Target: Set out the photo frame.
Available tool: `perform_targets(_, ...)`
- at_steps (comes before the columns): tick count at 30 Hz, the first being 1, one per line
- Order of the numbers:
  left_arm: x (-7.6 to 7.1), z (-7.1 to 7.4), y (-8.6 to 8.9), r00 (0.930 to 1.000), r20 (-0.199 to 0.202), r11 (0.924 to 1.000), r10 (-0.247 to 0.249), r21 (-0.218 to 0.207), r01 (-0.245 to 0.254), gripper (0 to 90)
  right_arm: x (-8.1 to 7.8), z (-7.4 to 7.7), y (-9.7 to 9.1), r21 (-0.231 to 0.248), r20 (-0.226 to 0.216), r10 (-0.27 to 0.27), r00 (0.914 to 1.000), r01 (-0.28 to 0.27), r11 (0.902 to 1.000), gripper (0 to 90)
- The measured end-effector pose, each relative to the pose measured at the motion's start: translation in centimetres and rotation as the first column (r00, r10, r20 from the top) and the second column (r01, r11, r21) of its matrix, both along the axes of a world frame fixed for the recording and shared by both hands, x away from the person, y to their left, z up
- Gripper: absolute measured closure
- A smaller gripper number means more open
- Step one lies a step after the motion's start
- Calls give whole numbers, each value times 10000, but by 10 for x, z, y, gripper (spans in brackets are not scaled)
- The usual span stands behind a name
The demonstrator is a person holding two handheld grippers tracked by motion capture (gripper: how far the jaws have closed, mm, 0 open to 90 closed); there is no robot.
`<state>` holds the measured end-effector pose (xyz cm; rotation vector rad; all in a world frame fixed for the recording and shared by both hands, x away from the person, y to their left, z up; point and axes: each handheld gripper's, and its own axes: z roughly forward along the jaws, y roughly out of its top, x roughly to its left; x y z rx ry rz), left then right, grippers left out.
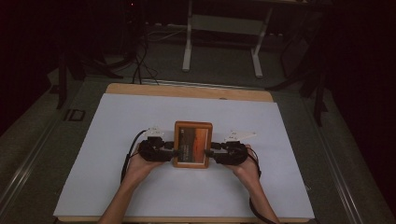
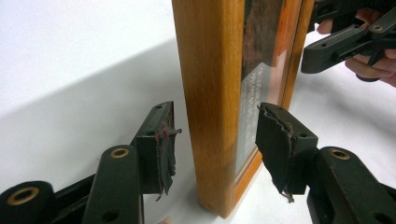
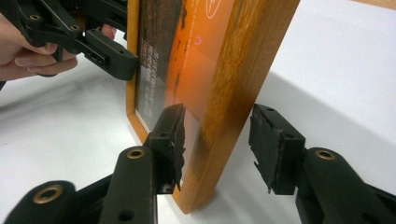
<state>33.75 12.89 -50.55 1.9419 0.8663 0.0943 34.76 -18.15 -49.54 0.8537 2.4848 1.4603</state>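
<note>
A wooden picture frame (image 1: 192,140) holding an orange and dark print stands upright on a white sheet (image 1: 116,140) at the table's middle. My left gripper (image 1: 173,151) is at the frame's left side and my right gripper (image 1: 210,151) at its right side. In the left gripper view the frame's side bar (image 2: 210,70) stands between the jaws of the left gripper (image 2: 217,135), with a gap at the back pad. In the right gripper view the frame (image 3: 243,56) is likewise between the jaws of the right gripper (image 3: 217,140), and the rear pad is off the wood.
The white sheet covers most of a wooden table (image 1: 187,89), with bare sheet all around the frame. Beyond the table's far edge a dark floor holds a white stand (image 1: 224,28) and cables (image 1: 140,65).
</note>
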Motion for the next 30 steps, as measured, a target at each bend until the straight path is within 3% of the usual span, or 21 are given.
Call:
perform_targets(6,-8,3,8,9991,116,9991,414,72,-415,454,-3,6,-8,-115,-13,-158,9999,158,9998,526)
perform_targets(14,-21,11,23,9923,434,9931,1158,159,-1166,441,-11,10,-38,32,-234,-646,9976,647,9979,497)
perform_targets(20,-29,15,35,9832,556,9847,1740,7,-1743,438,-14,10,-63,338,-422,-1401,9892,1415,9894,481)
perform_targets(25,-37,15,45,9705,703,9727,2307,87,-2319,438,-15,8,-83,204,-470,-2017,9783,2028,9790,473)
perform_targets(30,-39,10,51,9669,615,9678,2477,300,-2498,437,-12,2,-92,-81,-598,-2368,9697,2367,9715,465)
